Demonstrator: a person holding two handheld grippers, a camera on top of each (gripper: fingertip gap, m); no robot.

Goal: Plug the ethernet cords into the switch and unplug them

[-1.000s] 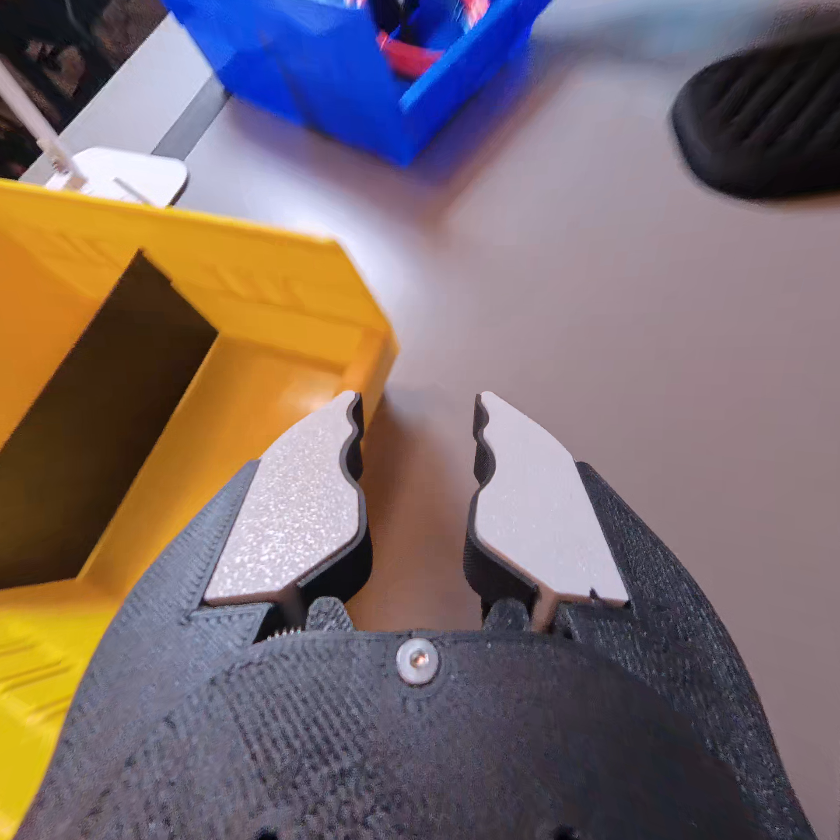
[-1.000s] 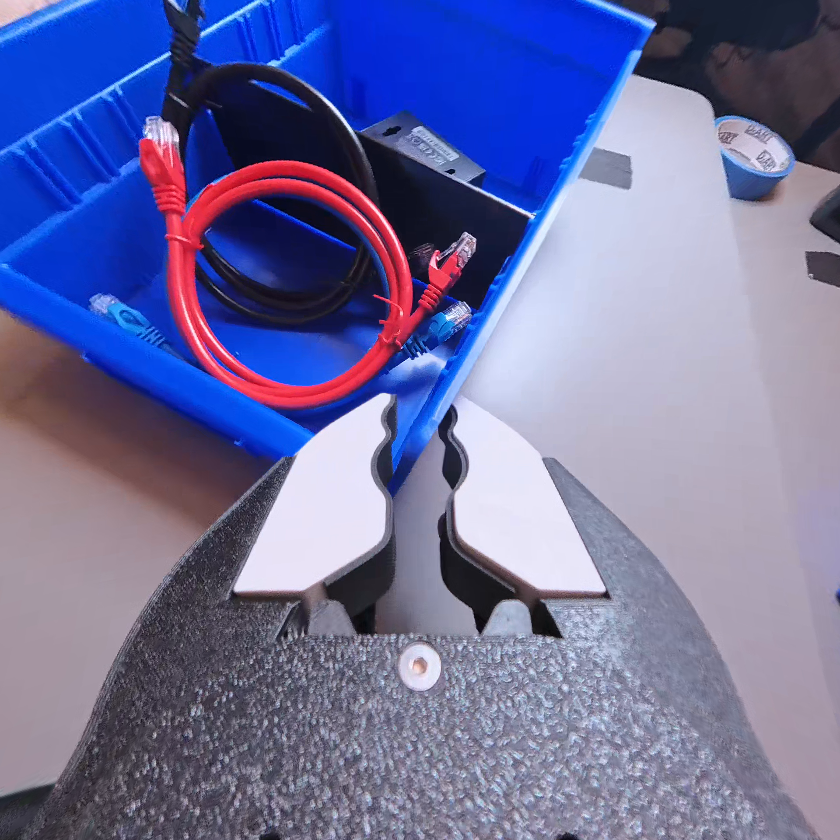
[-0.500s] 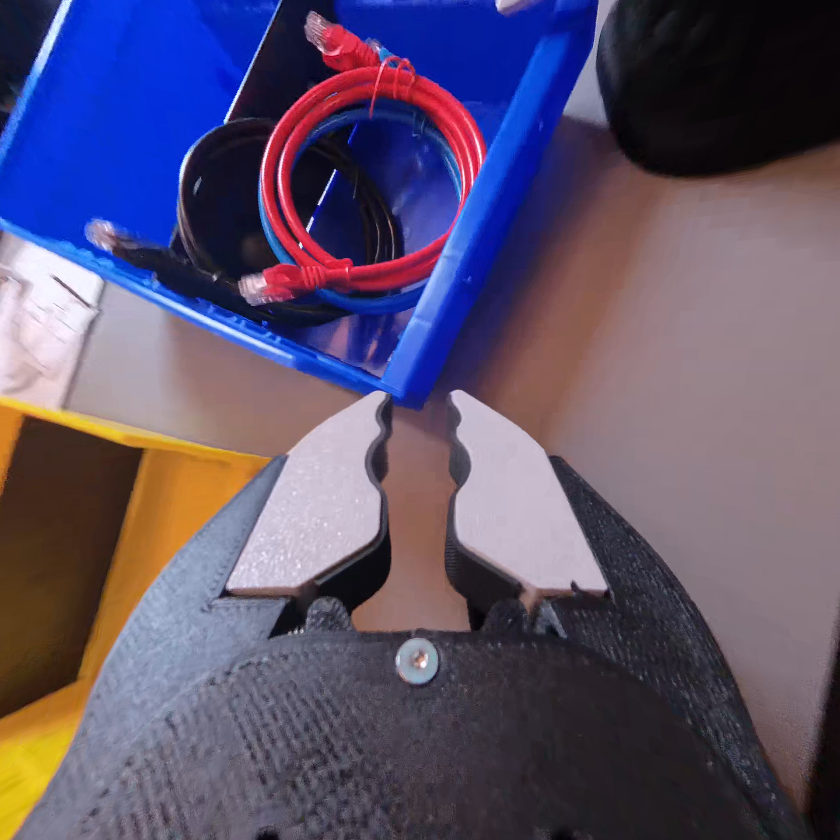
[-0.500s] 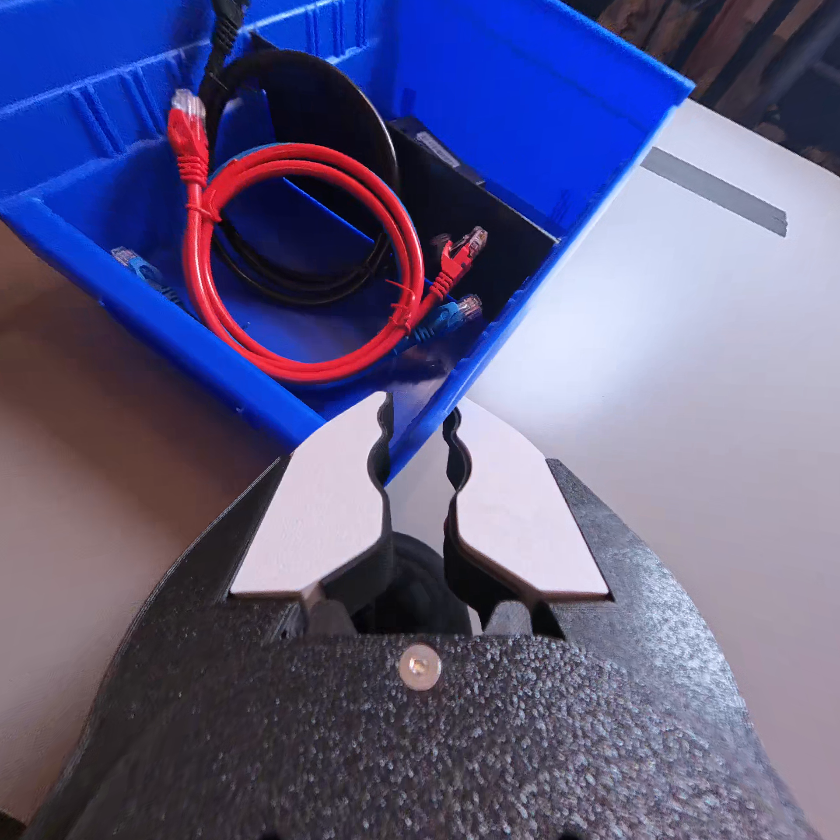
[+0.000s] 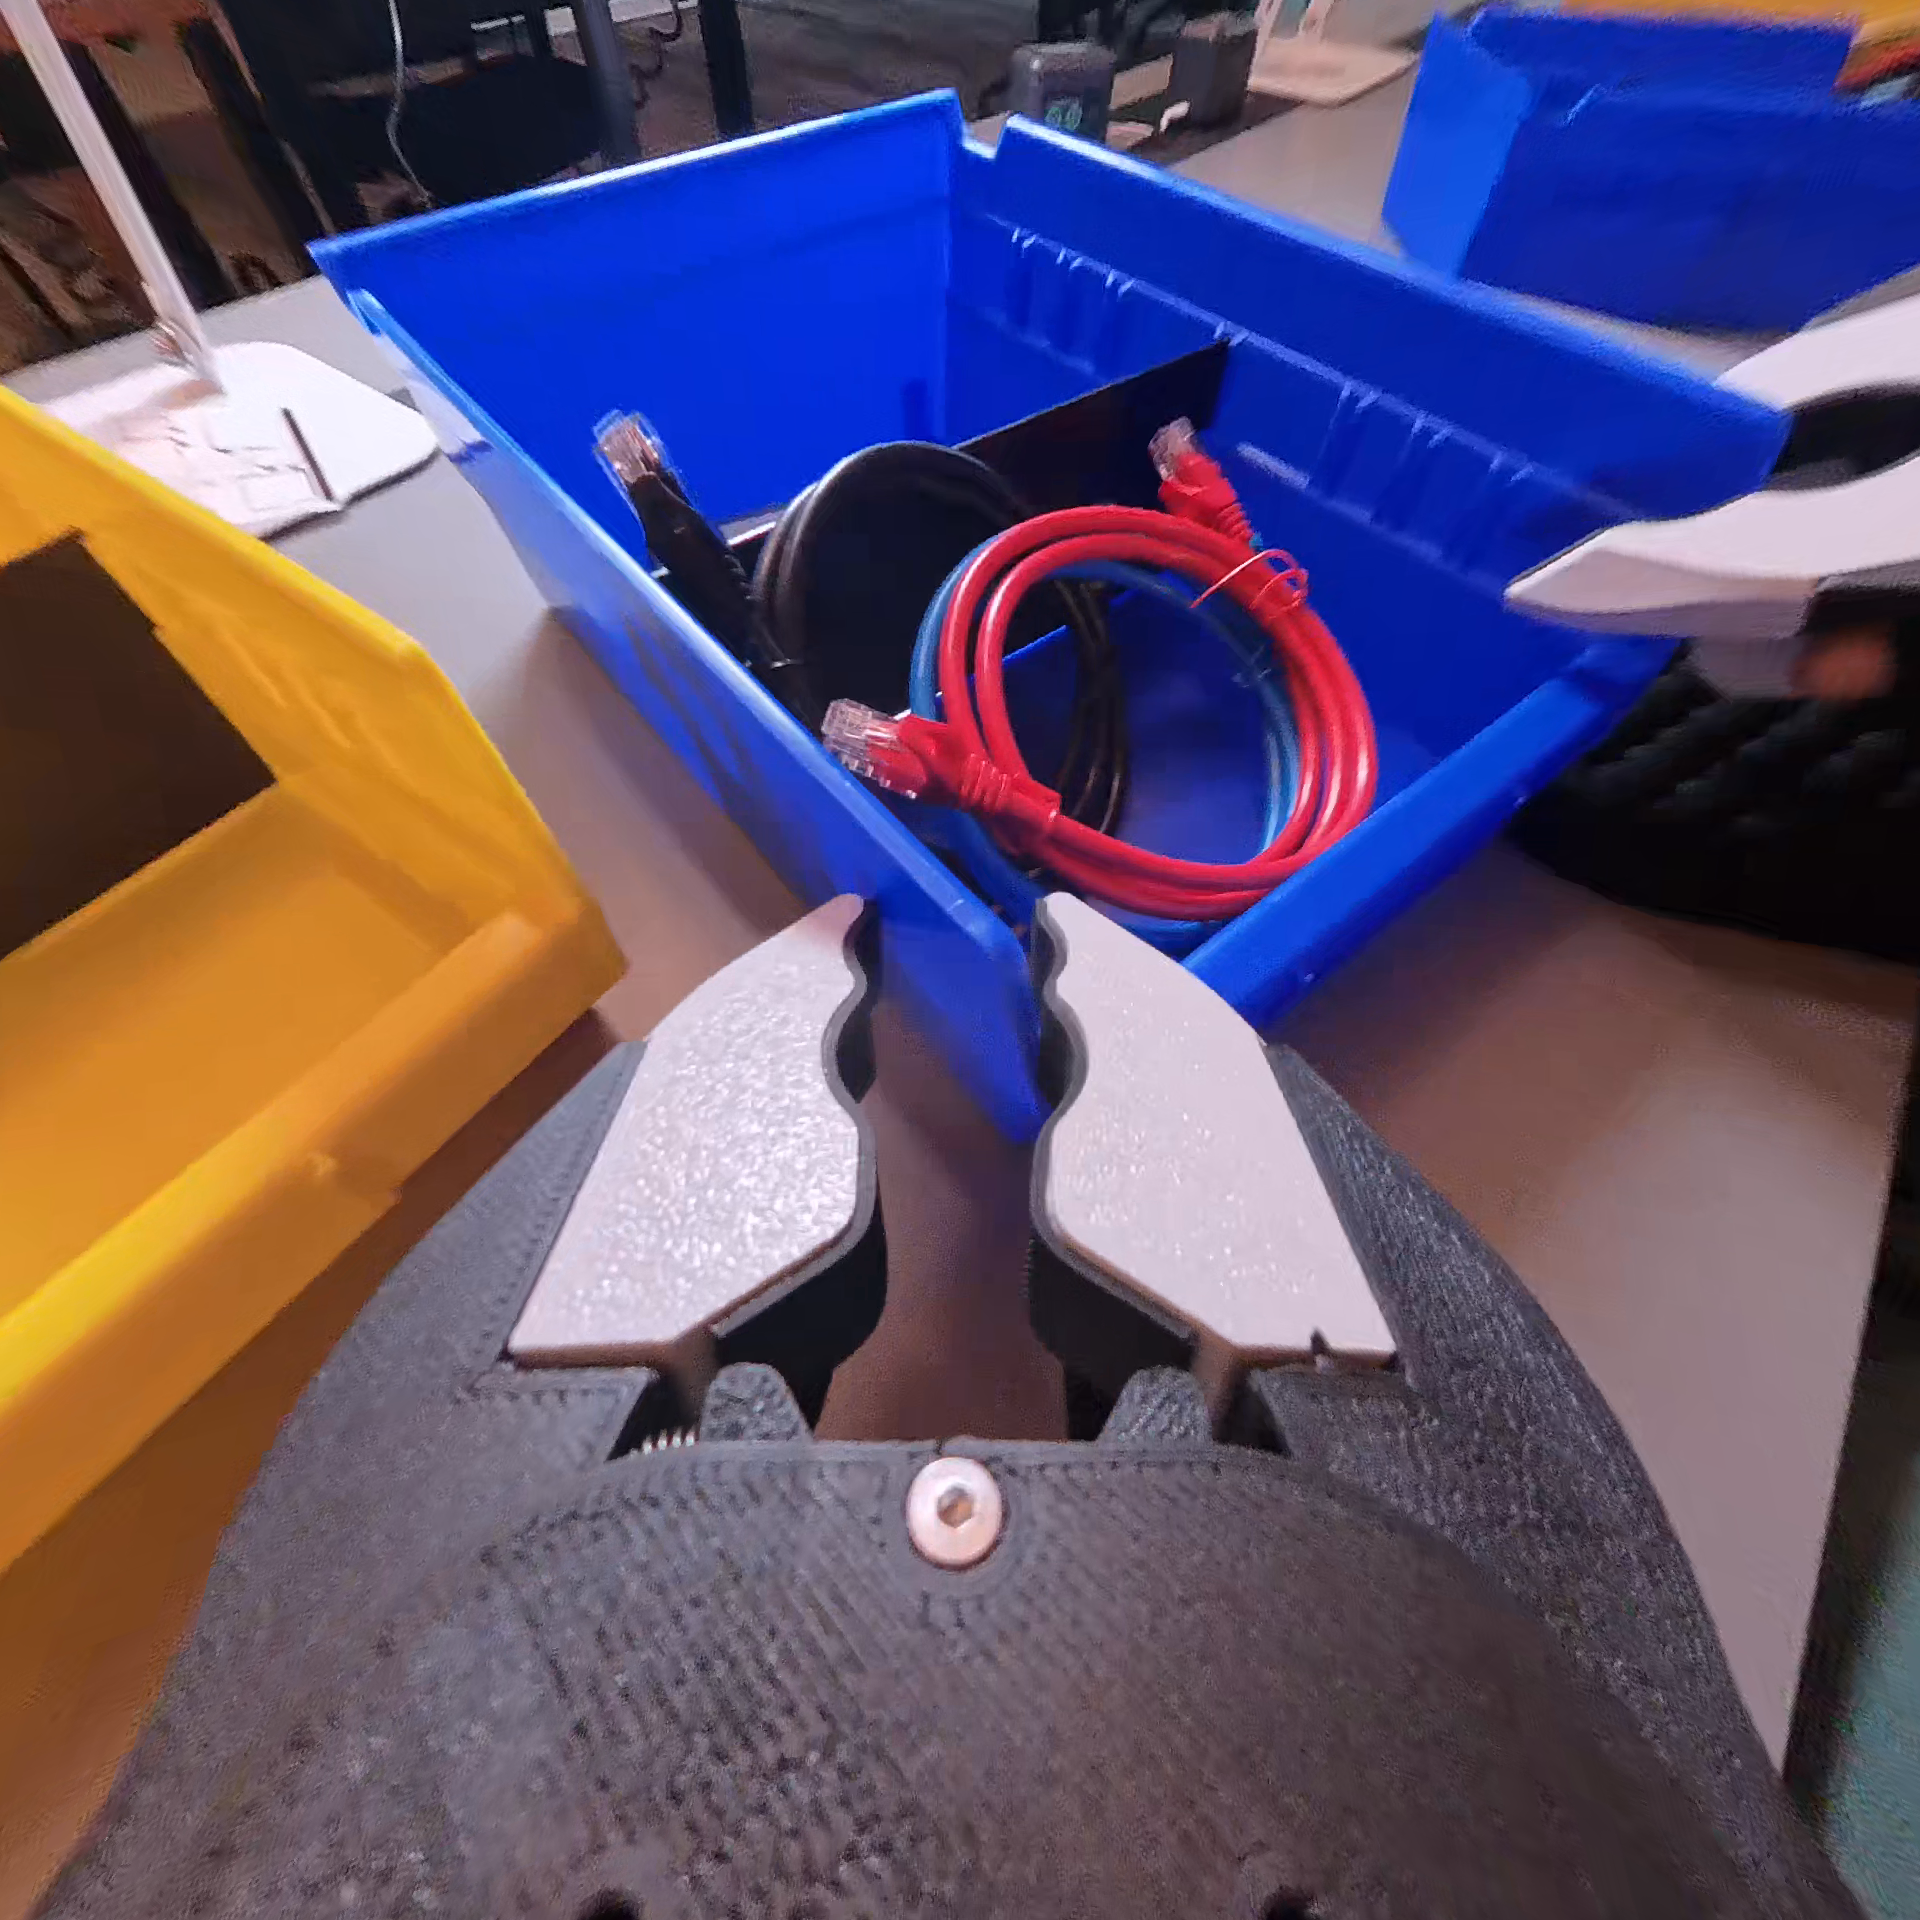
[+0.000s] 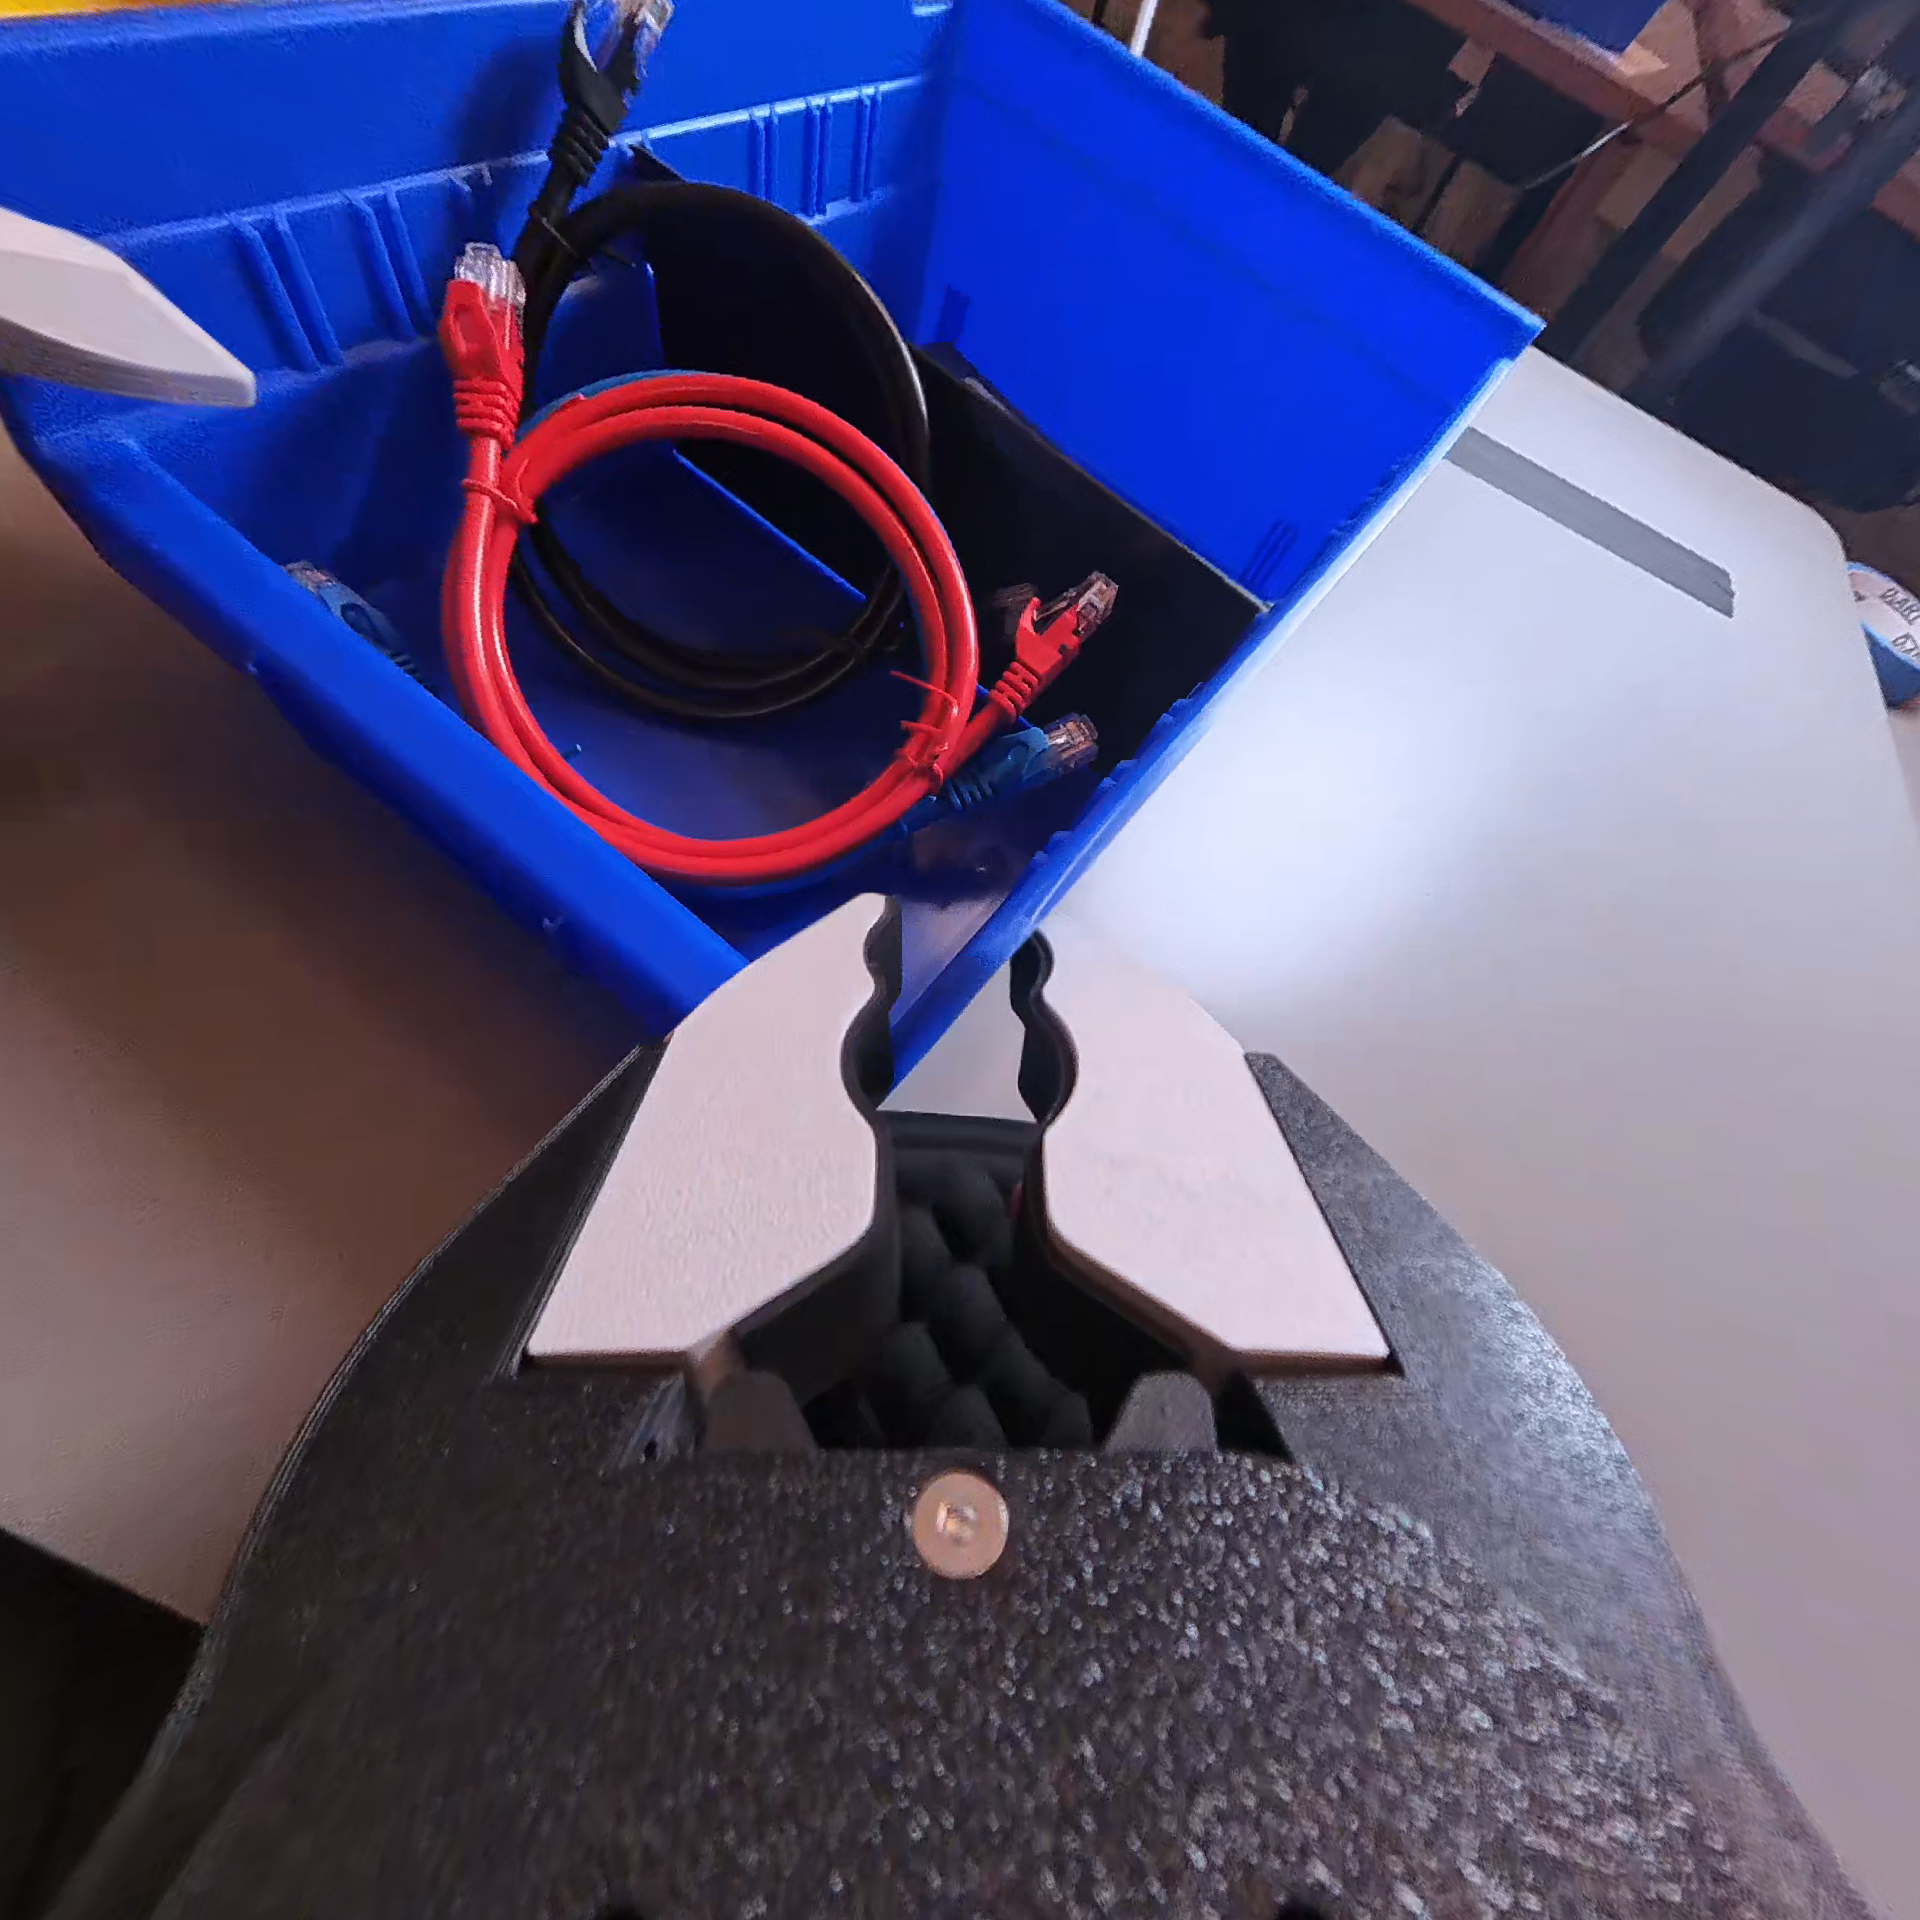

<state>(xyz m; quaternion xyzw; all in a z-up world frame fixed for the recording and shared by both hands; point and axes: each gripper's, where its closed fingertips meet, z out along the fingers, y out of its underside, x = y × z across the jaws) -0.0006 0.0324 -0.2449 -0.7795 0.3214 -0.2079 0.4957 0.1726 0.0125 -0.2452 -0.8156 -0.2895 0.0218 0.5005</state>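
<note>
A blue bin (image 5: 727, 312) holds a coiled red cord (image 5: 1330, 727), a blue cord (image 5: 935, 644) and a black cord (image 5: 831, 540). The right wrist view shows the same bin (image 6: 1143, 260), red cord (image 6: 483, 343), blue plug (image 6: 997, 758) and black cord (image 6: 582, 114). A black box barely shows behind the bin's black divider (image 6: 1049, 520). My left gripper (image 5: 954, 914) has narrow jaws around the bin's near left corner. My right gripper (image 6: 951, 925) straddles the wall at the other near corner; it also shows in the left wrist view (image 5: 1616, 488).
A yellow bin (image 5: 312, 935) stands close on the left. A black padded mat (image 5: 1714, 810) lies against the blue bin's right corner, under my right gripper (image 6: 956, 1299). A second blue bin (image 5: 1662, 187) is at the back right. A blue tape roll (image 6: 1896, 655) sits far right. The left gripper's tips are roughly 20 centimetres from the right gripper's.
My left gripper swung from the yellow bin to the blue bin's corner and its jaws narrowed. My right gripper stayed at its corner and now hangs over the black mat.
</note>
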